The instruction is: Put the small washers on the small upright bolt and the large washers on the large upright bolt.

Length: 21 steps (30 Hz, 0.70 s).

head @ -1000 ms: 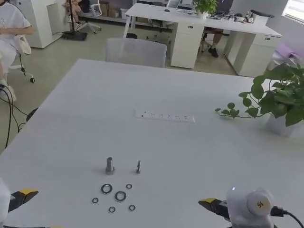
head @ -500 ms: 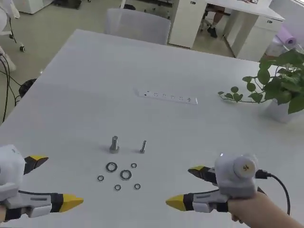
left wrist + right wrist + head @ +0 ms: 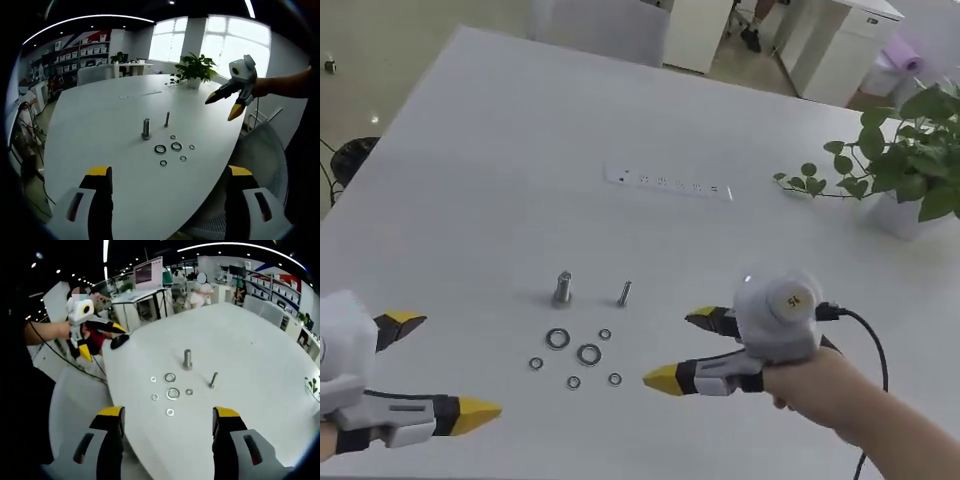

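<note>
On the white table stand a thick large bolt (image 3: 563,288) (image 3: 146,128) (image 3: 187,359) and a thin small bolt (image 3: 624,293) (image 3: 167,119) (image 3: 213,380). Just in front of them lie two large washers (image 3: 557,339) (image 3: 588,354) (image 3: 173,393) and several small washers (image 3: 615,379) (image 3: 163,162). My left gripper (image 3: 445,365) (image 3: 169,172) hovers open to the left of the washers, holding nothing. My right gripper (image 3: 675,348) (image 3: 169,413) hovers open to their right, also holding nothing. Neither touches a washer.
A white power strip (image 3: 667,183) lies farther back on the table. A potted plant (image 3: 910,140) stands at the right edge. A grey chair (image 3: 595,25) sits behind the far side. The table's near edge (image 3: 125,410) lies close under my right gripper.
The head camera has tilted down. Both grippers have risen into view and moved inward toward the washers, jaws staying open. Bolts and washers have not moved.
</note>
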Tool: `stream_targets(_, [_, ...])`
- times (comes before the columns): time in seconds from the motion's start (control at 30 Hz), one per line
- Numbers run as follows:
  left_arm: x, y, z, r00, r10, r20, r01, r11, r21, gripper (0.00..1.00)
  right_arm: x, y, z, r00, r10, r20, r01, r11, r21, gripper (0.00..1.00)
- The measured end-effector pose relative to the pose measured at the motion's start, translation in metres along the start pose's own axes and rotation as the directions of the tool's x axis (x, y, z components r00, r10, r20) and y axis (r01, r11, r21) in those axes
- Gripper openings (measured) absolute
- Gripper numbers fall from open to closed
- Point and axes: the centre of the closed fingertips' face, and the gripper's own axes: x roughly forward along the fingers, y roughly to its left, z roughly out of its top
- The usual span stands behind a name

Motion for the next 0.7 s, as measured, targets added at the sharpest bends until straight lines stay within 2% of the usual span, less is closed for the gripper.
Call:
stream_targets(0.13, [0.001, -0.003, 0.003, 0.9998, -0.012, 0.013, 0.011, 1.000, 0.028, 0.93, 0.008, 0.005, 0.006, 0.9999, 0.012, -0.007, -0.012, 1.000, -0.020, 0.72])
stream_targets(0.3, [0.003, -0.004, -0.001, 0.9996, -0.027, 0.003, 0.027, 0.999, 0.035, 0.93, 0.019, 0.006, 0.004, 0.9981, 0.017, -0.059, -0.021, 0.998, -0.065, 0.70])
stream_targets(0.4, [0.004, -0.005, -0.001, 0.9986, -0.049, 0.020, 0.049, 0.999, -0.006, 0.92, 0.025, 0.007, 0.000, 0.9926, 0.021, -0.120, -0.033, 0.994, -0.102, 0.65])
stream_targets(0.5, [0.004, -0.004, -0.004, 0.9990, -0.044, 0.013, 0.044, 0.999, 0.006, 0.92, 0.030, 0.007, 0.005, 0.9926, 0.026, -0.118, -0.040, 0.992, -0.118, 0.65])
stream_targets(0.63, [0.007, -0.002, -0.012, 0.9984, -0.057, -0.003, 0.057, 0.998, 0.010, 0.91, 0.042, 0.005, 0.003, 0.9861, 0.024, -0.165, -0.053, 0.983, -0.178, 0.63])
stream_targets(0.7, [0.007, -0.002, -0.011, 0.9983, -0.059, -0.001, 0.059, 0.998, 0.015, 0.91, 0.048, 0.007, 0.002, 0.9825, 0.031, -0.184, -0.066, 0.980, -0.189, 0.63])
